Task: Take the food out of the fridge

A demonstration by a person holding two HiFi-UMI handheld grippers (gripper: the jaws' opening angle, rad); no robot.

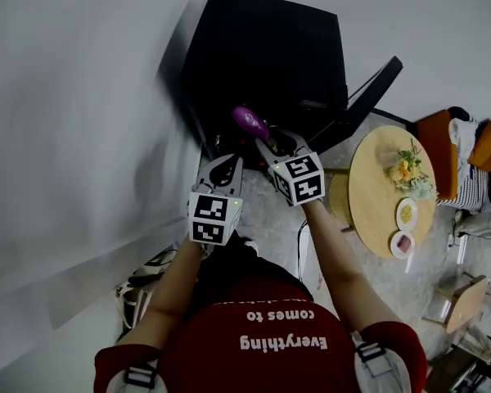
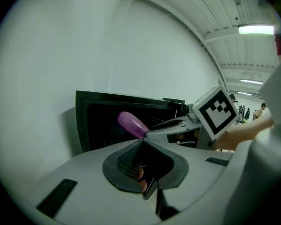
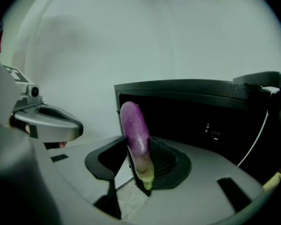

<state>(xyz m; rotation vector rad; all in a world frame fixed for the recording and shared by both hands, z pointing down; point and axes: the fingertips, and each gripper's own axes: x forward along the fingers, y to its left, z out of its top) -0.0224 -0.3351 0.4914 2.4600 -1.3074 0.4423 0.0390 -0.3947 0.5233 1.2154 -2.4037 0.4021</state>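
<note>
A purple eggplant [image 1: 250, 121] sticks up out of my right gripper [image 1: 268, 142], in front of the black fridge [image 1: 262, 47], whose door [image 1: 368, 97] hangs open to the right. In the right gripper view the eggplant [image 3: 136, 135] stands upright between the jaws of my right gripper [image 3: 139, 165], pinched near its pale stem end. Behind it lies the fridge's dark inside [image 3: 201, 125]. My left gripper [image 1: 221, 164] hovers just left of the right one. Its pads [image 2: 126, 161] meet with no gap, and I see nothing held. The left gripper view also shows the eggplant [image 2: 132, 123].
A white wall [image 1: 74, 121] runs along the left of the fridge. To the right stands a round wooden table [image 1: 376, 170] with flowers [image 1: 409, 170] and two small dishes [image 1: 404, 228]. An orange seat [image 1: 442, 137] lies beyond it. Cables [image 1: 139, 277] lie on the floor at lower left.
</note>
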